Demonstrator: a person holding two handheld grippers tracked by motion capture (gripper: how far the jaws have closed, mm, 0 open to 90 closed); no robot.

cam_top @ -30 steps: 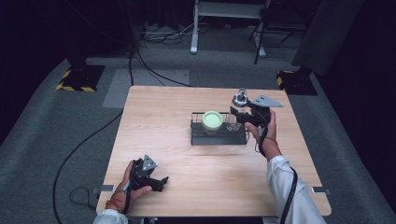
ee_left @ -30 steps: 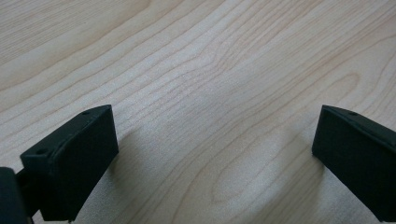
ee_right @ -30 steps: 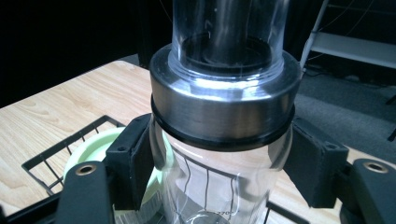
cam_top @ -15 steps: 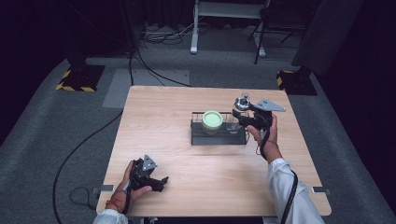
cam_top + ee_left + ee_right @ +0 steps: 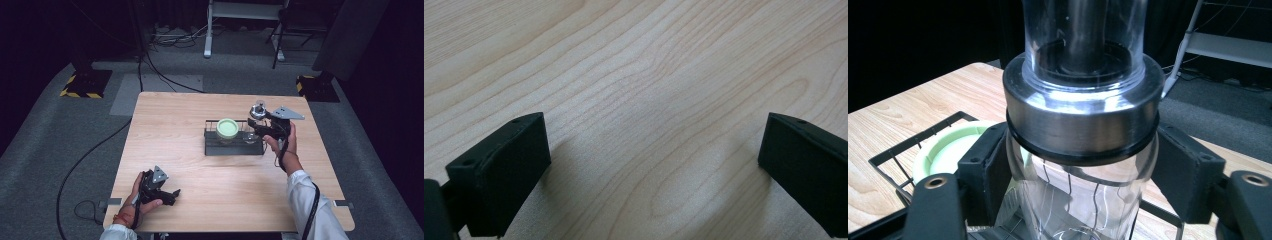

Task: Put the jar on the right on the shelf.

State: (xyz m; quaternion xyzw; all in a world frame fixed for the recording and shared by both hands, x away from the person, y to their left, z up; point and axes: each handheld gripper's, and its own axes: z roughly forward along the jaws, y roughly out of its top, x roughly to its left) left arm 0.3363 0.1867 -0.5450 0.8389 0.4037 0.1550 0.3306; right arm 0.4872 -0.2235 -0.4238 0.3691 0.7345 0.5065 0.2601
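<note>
The right claw (image 5: 261,126), clamped on a glass jar (image 5: 1080,165), has carried it from 1 o'clock down toward the wire rack (image 5: 215,146). The left claw (image 5: 651,165) rests open at 7 o'clock on the worktop (image 5: 200,165).

The right gripper (image 5: 260,122), clamped on a clear jar (image 5: 258,111) with a metal collar, has slid slightly toward frame left and down since a second ago, carrying the jar closer over the right end of the black wire rack (image 5: 212,147).
</note>
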